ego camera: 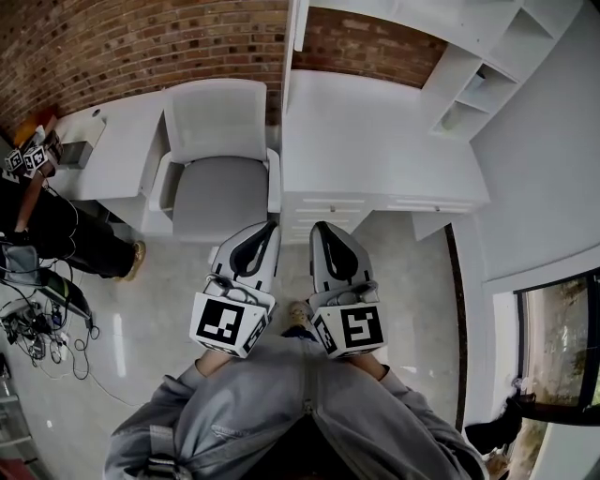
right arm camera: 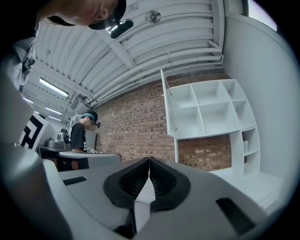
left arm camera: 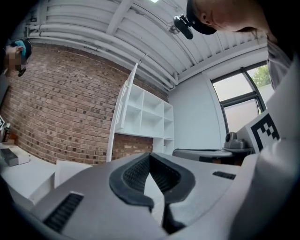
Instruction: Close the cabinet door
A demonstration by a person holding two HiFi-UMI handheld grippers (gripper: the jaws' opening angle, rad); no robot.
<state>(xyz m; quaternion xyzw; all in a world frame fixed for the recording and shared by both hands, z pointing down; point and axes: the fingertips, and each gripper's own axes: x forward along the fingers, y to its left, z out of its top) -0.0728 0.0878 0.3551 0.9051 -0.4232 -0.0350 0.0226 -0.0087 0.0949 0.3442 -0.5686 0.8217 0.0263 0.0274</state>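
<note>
A white wall cabinet (right arm camera: 211, 110) with open cubbies hangs on the brick wall above a white desk (ego camera: 375, 141). Its door (right arm camera: 168, 105) stands open, swung out edge-on towards me; the door (left arm camera: 123, 105) also shows in the left gripper view and the door (ego camera: 293, 26) at the top of the head view. Both grippers are held side by side at waist height, well short of the desk and far below the door. My left gripper (ego camera: 272, 225) and my right gripper (ego camera: 319, 227) are both shut, tips touching, with nothing between them.
A grey armchair (ego camera: 217, 178) stands left of the desk, right in front of my left gripper. A low white table (ego camera: 112, 150) sits further left, with another person (ego camera: 47, 225) and floor cables (ego camera: 37, 323) beside it. A window (ego camera: 553, 347) is on the right.
</note>
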